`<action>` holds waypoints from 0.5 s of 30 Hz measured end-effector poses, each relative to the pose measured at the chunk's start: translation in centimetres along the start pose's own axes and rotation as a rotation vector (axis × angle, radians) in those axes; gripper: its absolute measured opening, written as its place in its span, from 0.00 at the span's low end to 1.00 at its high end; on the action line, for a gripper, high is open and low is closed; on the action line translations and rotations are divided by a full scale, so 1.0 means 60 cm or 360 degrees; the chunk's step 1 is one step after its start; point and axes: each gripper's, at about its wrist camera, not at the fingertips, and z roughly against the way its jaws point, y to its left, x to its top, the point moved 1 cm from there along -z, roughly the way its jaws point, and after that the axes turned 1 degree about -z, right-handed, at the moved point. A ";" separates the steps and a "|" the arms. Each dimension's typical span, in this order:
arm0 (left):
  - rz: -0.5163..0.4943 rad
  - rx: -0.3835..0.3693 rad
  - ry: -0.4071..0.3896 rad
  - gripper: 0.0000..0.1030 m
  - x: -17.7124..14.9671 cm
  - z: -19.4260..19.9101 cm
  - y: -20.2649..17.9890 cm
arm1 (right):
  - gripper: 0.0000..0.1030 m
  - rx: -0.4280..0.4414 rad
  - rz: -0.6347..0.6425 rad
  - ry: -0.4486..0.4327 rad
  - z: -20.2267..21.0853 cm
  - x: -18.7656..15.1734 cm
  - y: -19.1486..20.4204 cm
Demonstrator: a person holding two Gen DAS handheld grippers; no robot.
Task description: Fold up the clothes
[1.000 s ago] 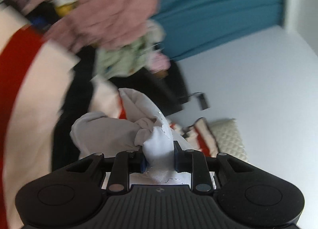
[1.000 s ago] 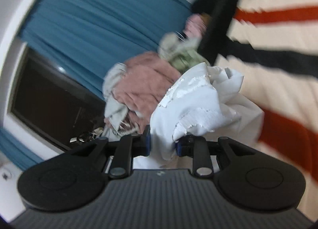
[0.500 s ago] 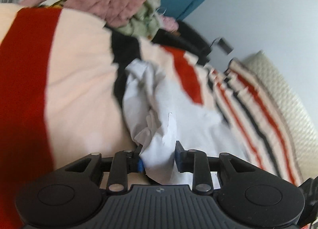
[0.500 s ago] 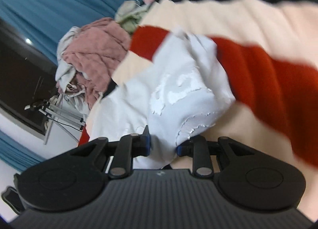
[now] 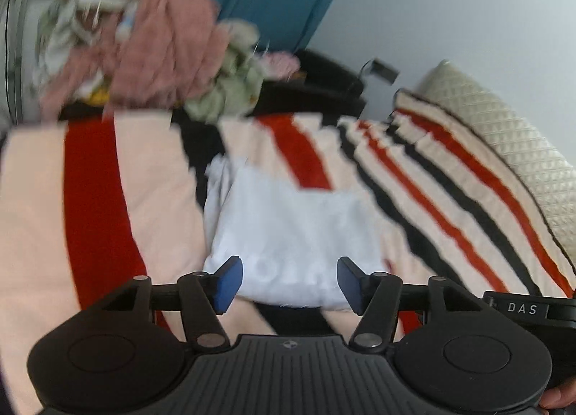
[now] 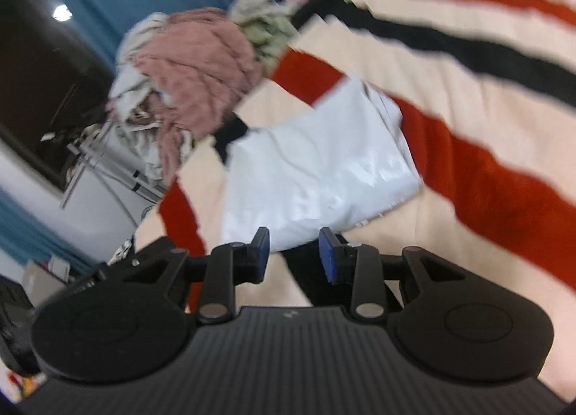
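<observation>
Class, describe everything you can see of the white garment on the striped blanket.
The white garment lies folded into a compact, roughly rectangular bundle on the red, cream and black striped blanket. It looks like soft fabric with faint pale print near its front edge; blur hides detail. Layered edges bunch along one side. Both the left gripper and right gripper are open, not gripping it.

Bright daylight, heavy motion blur, fisheye-warped edges.

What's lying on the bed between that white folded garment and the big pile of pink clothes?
Only the striped blanket: a bare stretch of cream and red, with a black patch, separates the white garment from the pink pile. The right wrist view shows it best.
</observation>
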 end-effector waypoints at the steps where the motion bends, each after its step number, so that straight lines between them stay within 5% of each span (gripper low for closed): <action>1: -0.0038 0.0000 -0.0032 0.62 0.006 0.030 -0.018 | 0.33 0.0010 0.0043 -0.0031 0.025 0.001 0.014; 5: -0.0180 -0.0002 -0.0157 0.79 0.026 0.149 -0.084 | 0.34 0.0027 0.0226 -0.0167 0.123 0.011 0.065; 11: -0.0346 0.0043 -0.0337 0.96 0.018 0.311 -0.152 | 0.70 0.0121 0.0451 -0.0377 0.264 -0.011 0.124; 15: -0.0423 0.0120 -0.0414 1.00 -0.023 0.384 -0.179 | 0.81 0.0141 0.0597 -0.0480 0.325 -0.049 0.149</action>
